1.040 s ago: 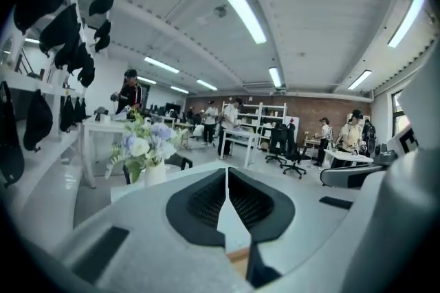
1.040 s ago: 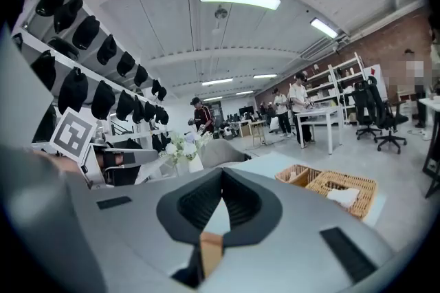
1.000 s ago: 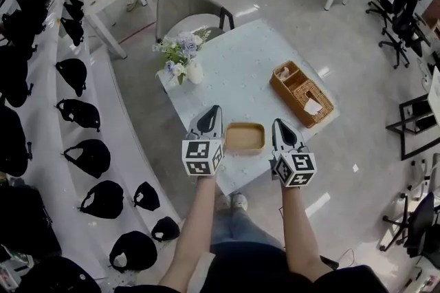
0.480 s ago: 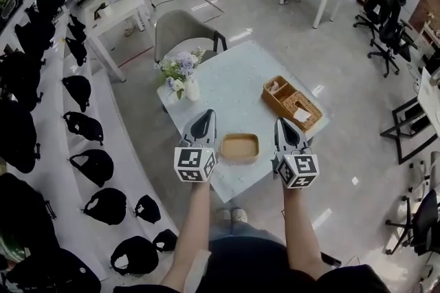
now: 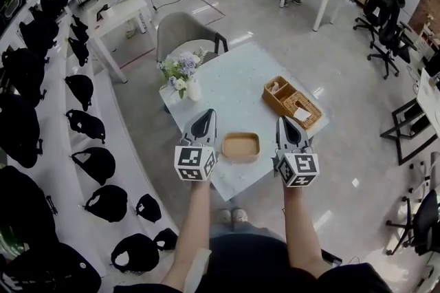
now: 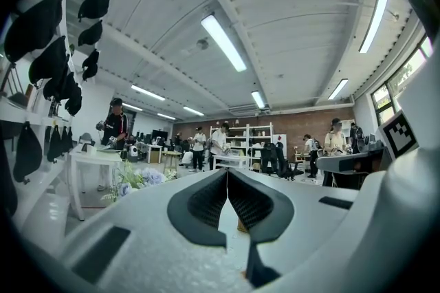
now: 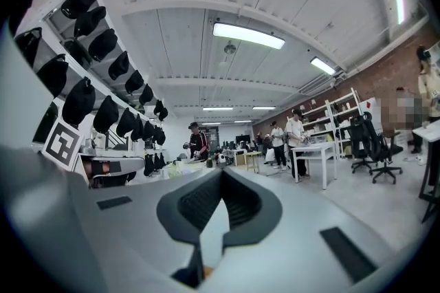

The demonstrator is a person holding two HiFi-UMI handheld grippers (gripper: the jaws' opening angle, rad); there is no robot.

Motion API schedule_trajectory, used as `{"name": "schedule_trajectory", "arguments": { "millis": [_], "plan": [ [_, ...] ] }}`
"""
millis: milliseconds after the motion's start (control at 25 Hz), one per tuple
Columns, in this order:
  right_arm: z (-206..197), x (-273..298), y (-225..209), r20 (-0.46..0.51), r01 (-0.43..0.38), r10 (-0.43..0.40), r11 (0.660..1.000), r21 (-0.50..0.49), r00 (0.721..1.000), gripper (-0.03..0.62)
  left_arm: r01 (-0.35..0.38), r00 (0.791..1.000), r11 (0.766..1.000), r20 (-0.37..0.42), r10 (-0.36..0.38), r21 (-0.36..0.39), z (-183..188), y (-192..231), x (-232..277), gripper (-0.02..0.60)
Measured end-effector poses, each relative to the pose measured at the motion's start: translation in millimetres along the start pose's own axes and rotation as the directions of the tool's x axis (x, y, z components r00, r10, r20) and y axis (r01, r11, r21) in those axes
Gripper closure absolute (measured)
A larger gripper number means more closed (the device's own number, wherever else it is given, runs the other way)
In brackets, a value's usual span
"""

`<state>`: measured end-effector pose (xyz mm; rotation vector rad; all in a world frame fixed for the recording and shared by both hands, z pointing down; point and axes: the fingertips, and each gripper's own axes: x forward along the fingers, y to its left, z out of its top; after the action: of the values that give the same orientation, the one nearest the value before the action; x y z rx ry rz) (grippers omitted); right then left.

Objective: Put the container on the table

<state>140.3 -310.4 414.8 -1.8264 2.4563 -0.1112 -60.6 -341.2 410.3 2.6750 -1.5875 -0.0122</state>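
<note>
The container (image 5: 240, 146) sits on the table (image 5: 234, 89) near its front edge, between the left hand-held gripper (image 5: 207, 114) and right hand-held gripper (image 5: 283, 122), both closed tip to tip, holding nothing.

Grey left gripper (image 5: 205, 117) shifted slightly left, away from the shallow tan rectangular container (image 5: 240, 146). Head view tilted up: more of the far room shows.
</note>
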Motion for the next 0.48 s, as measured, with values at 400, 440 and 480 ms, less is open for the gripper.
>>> {"name": "schedule_trajectory", "arguments": {
  "millis": [400, 440, 480],
  "plan": [
    [2.6, 5.2, 7.1, -0.003, 0.003, -0.003, 1.000, -0.013, 1.000, 0.597, 0.008, 1.000, 1.000, -0.005, -0.008, -0.011, -3.4, 2.6, -1.1, 0.571],
    [2.9, 5.4, 7.5, -0.002, 0.005, -0.005, 1.000, -0.014, 1.000, 0.597, 0.008, 1.000, 1.000, -0.005, -0.008, -0.011, -3.3, 2.8, -1.2, 0.571],
    [2.9, 5.5, 8.0, -0.003, 0.006, -0.006, 1.000, -0.016, 1.000, 0.599, 0.008, 1.000, 1.000, -0.006, -0.008, -0.012, -3.6, 3.2, -1.3, 0.571]
  ]
}}
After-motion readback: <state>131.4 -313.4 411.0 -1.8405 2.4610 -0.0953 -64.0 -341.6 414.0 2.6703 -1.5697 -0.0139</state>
